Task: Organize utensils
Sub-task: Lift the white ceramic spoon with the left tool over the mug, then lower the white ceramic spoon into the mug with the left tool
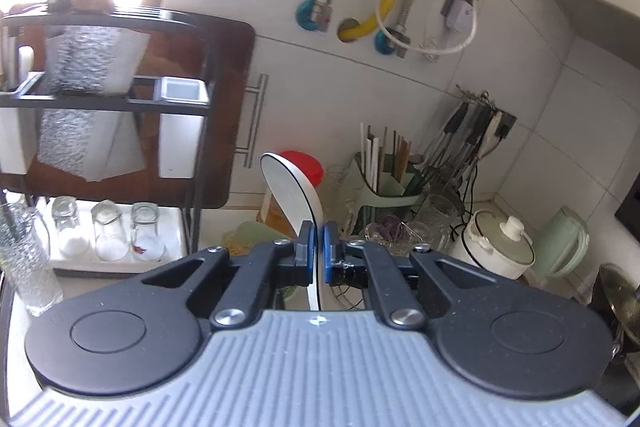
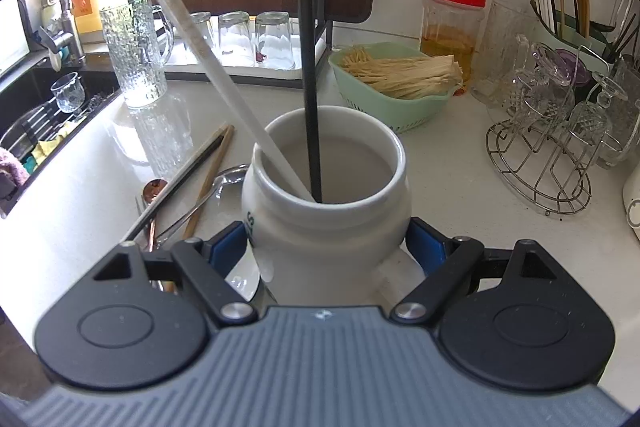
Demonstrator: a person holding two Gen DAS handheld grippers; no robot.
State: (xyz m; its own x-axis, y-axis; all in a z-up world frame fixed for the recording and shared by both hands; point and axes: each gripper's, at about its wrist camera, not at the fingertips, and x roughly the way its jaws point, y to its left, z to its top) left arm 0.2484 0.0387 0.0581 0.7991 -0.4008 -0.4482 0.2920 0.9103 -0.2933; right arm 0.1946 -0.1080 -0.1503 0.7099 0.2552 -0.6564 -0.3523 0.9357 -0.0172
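In the left wrist view my left gripper (image 1: 319,247) is shut on the handle of a white ceramic spoon (image 1: 290,187) with a dark rim. Its bowl stands upright above the blue pads, held up in the air in front of the tiled wall. In the right wrist view my right gripper (image 2: 326,247) is shut on a white ceramic jar (image 2: 328,227) that stands on the counter. A long white utensil (image 2: 192,39) and a black one (image 2: 308,67) lean inside the jar. Loose chopsticks (image 2: 208,171) and a metal spoon (image 2: 232,175) lie on the counter left of the jar.
Behind the jar stand a green basket (image 2: 400,107) of pale strands, a red-lidded jar (image 2: 452,23), a glass pitcher (image 2: 136,55) and upturned glasses on a tray (image 2: 240,67). A wire rack (image 2: 540,163) with glass cups is at the right, a sink (image 2: 40,115) at the left.
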